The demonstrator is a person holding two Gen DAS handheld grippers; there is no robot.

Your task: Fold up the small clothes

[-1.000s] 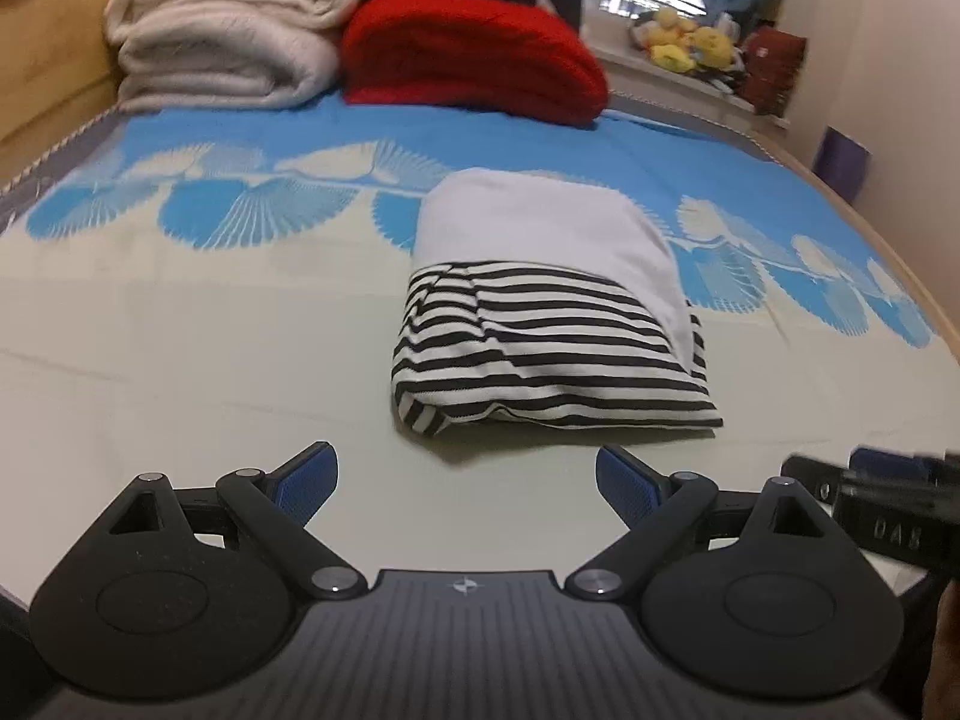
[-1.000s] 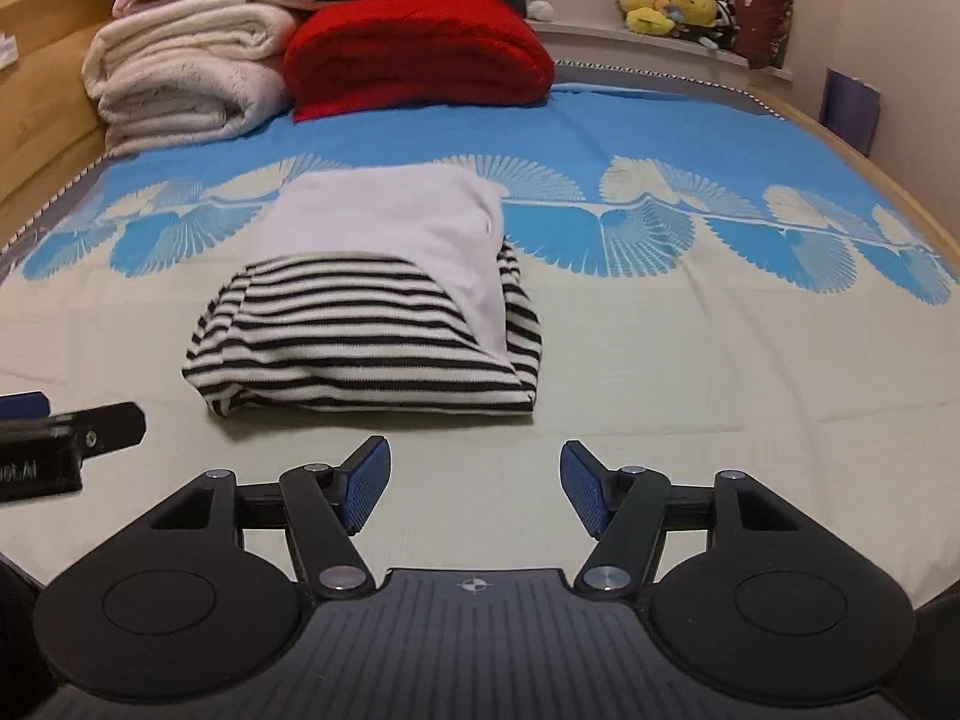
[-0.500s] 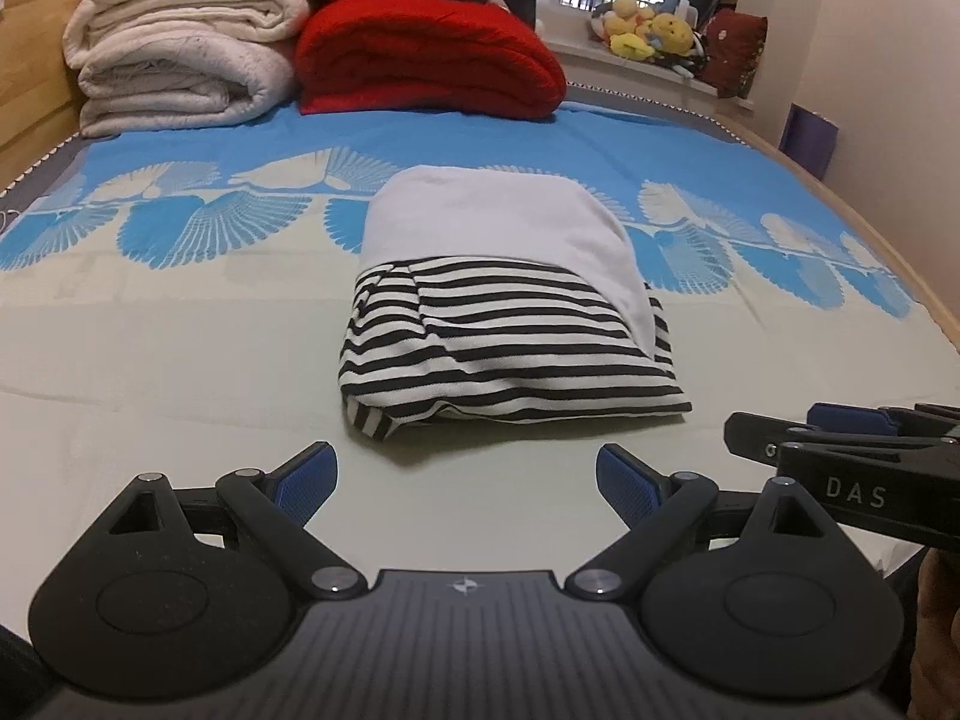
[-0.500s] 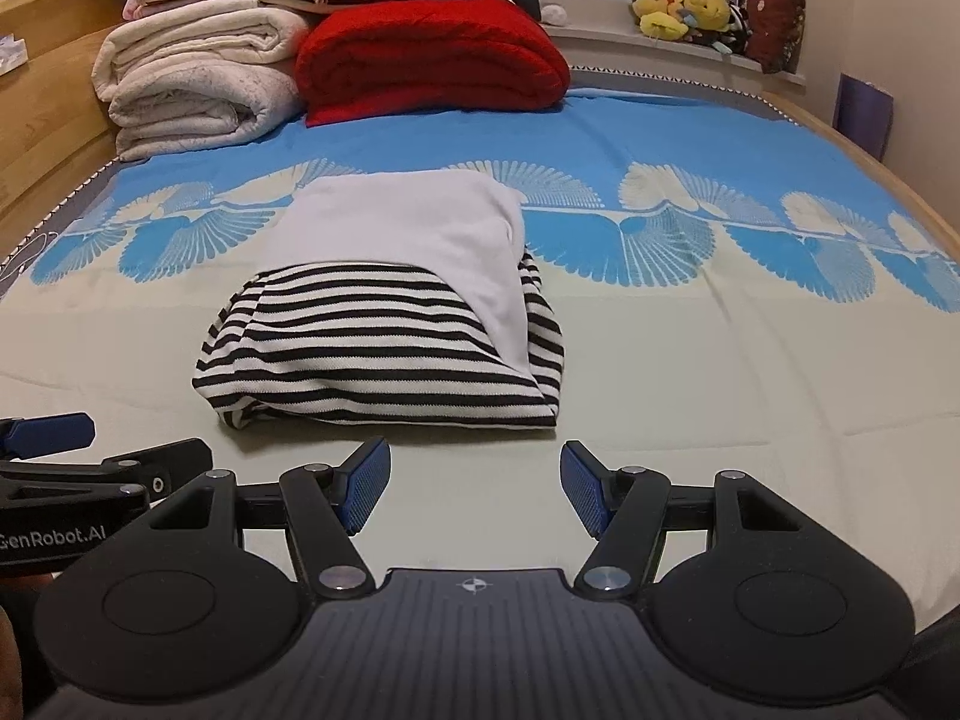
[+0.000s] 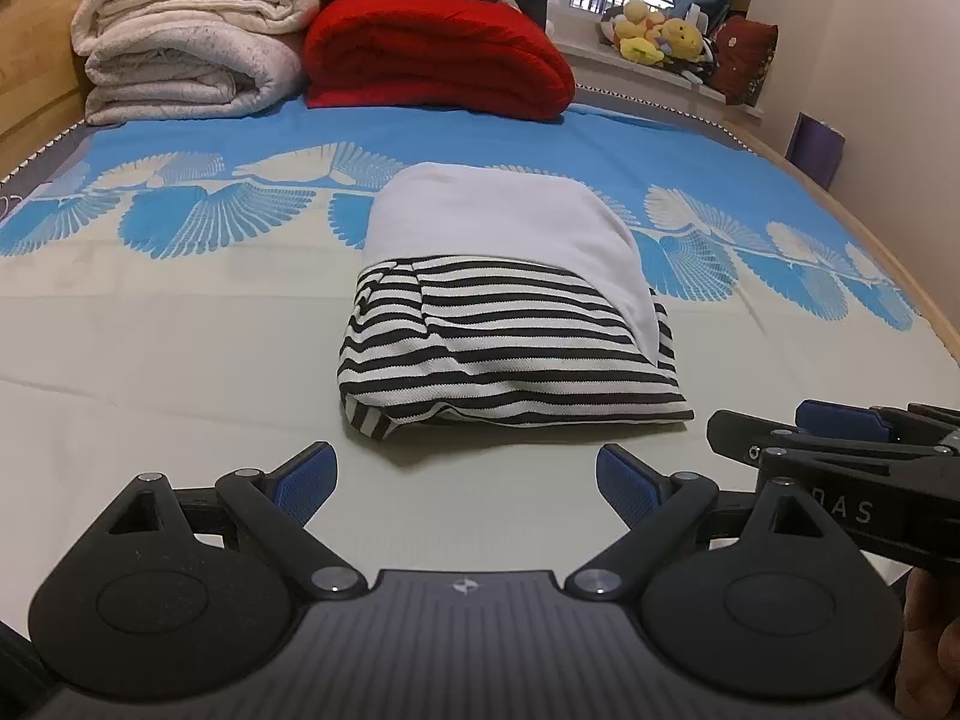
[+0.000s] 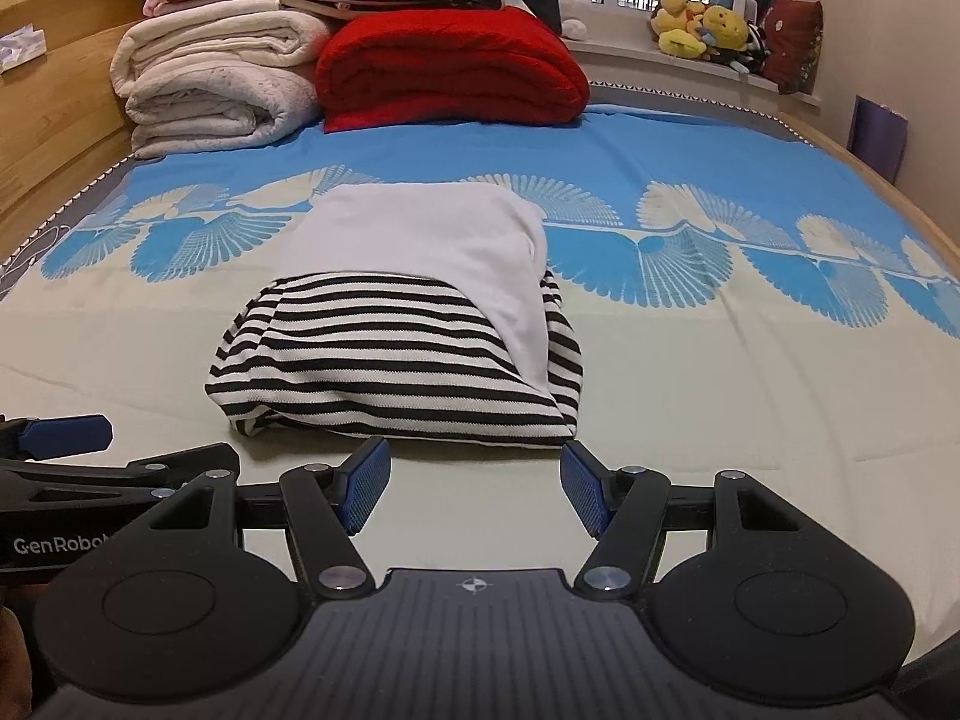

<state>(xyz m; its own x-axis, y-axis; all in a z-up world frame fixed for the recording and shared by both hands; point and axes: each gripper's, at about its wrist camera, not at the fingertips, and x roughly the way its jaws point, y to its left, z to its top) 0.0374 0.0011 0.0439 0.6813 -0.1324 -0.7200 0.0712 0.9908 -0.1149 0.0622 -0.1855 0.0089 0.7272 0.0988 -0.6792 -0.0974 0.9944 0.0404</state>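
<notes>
Blue and cream bed sheet (image 5: 180, 360) spreads out ahead of me, and the folded striped shirt (image 5: 510, 354) lies on it, long side running left to right across my view. My left hand-held gripper (image 5: 465, 483) and right hand-held gripper (image 6: 474, 489) both stand open and hold nothing. I think the right one is nearer, almost touching the shirt's near edge.
</notes>
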